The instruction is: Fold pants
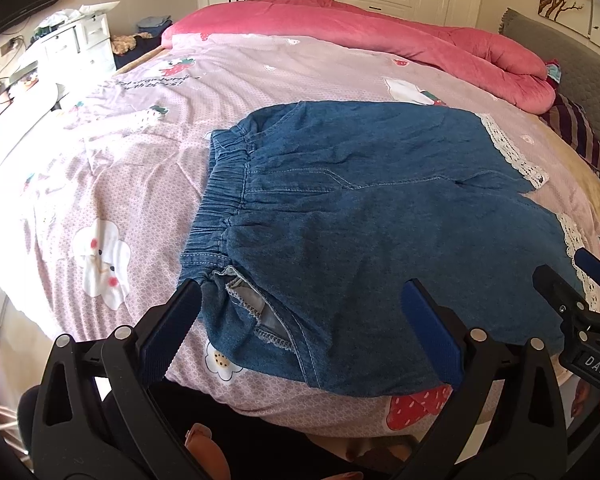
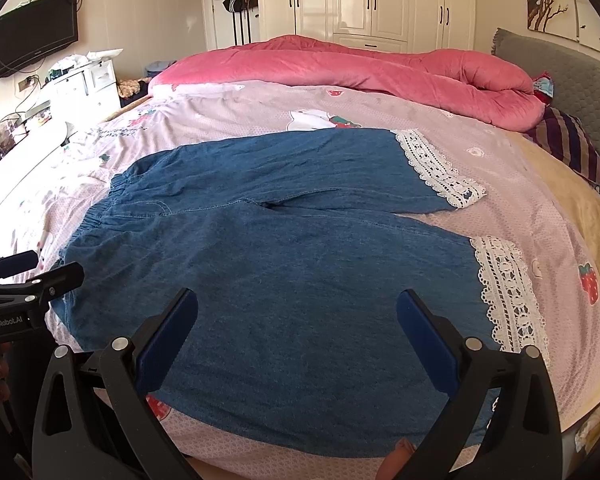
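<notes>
Blue denim pants [image 1: 360,220] [image 2: 284,264] with white lace cuffs [image 2: 508,292] lie spread flat on the pink patterned bed cover [image 1: 120,168] [image 2: 532,216], waistband [image 1: 224,200] to the left, both legs running right. My left gripper [image 1: 302,292] is open, hovering over the near waist corner and pocket opening. My right gripper [image 2: 298,300] is open above the near leg, close to the bed's front edge. Each gripper shows at the side of the other's view, the right gripper [image 1: 572,276] by the near cuff and the left gripper [image 2: 48,268] by the waist.
A rolled pink quilt [image 2: 360,68] lies across the far side of the bed. A grey headboard [image 2: 556,68] and striped pillow [image 2: 568,144] are at the right. White drawers [image 2: 84,80] and a wall TV [image 2: 32,44] stand at the left; wardrobes [image 2: 372,0] behind.
</notes>
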Demonstrator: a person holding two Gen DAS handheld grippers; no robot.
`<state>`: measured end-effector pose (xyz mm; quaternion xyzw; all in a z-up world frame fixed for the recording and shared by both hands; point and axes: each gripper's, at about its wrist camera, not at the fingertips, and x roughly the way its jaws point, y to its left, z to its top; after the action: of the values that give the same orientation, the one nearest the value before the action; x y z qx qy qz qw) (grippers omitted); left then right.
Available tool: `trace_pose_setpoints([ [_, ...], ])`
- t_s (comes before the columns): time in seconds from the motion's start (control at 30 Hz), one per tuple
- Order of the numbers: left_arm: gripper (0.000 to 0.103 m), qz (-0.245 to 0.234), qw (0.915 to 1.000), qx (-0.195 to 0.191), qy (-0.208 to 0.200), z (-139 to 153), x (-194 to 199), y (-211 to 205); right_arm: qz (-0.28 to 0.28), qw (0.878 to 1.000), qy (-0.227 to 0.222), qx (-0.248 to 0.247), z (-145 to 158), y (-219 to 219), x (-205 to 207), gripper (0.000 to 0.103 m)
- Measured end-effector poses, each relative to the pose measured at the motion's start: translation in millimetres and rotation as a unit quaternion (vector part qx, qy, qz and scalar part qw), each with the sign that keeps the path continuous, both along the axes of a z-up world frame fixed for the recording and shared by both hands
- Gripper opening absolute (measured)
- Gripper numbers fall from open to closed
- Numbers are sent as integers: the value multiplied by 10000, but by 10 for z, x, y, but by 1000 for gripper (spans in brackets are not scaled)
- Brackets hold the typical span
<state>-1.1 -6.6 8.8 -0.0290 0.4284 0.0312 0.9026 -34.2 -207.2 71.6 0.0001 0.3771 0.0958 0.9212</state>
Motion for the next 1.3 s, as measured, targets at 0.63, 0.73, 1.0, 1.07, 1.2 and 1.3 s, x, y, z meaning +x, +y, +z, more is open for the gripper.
trace_pose_setpoints([
  [0.63, 94, 149, 9998, -118, 98, -18, 443, 312, 290, 9995, 73, 38, 72, 100, 469, 99],
  [0.73, 94, 244, 9996, -52, 115, -11, 591, 439, 381, 9993, 64, -13, 105, 143, 653, 99],
  [1.0, 94, 386, 9990, -19, 210, -31, 1086, 759, 716, 9966, 370, 153, 83, 303, 1308, 99],
  [1.07, 94, 411, 9988, -34, 269, -50, 1240, 838, 798, 9959, 413, 60, 61, 364, 1484, 99],
  [1.2, 94, 264, 9991, -115, 322, -94, 1524, 929, 995, 9936, 543, -24, 5, 462, 1802, 99],
  [1.3, 94, 8, 9994, 94, 333, -152, 1760, 912, 1089, 9912, 750, 105, -69, 516, 2056, 99],
])
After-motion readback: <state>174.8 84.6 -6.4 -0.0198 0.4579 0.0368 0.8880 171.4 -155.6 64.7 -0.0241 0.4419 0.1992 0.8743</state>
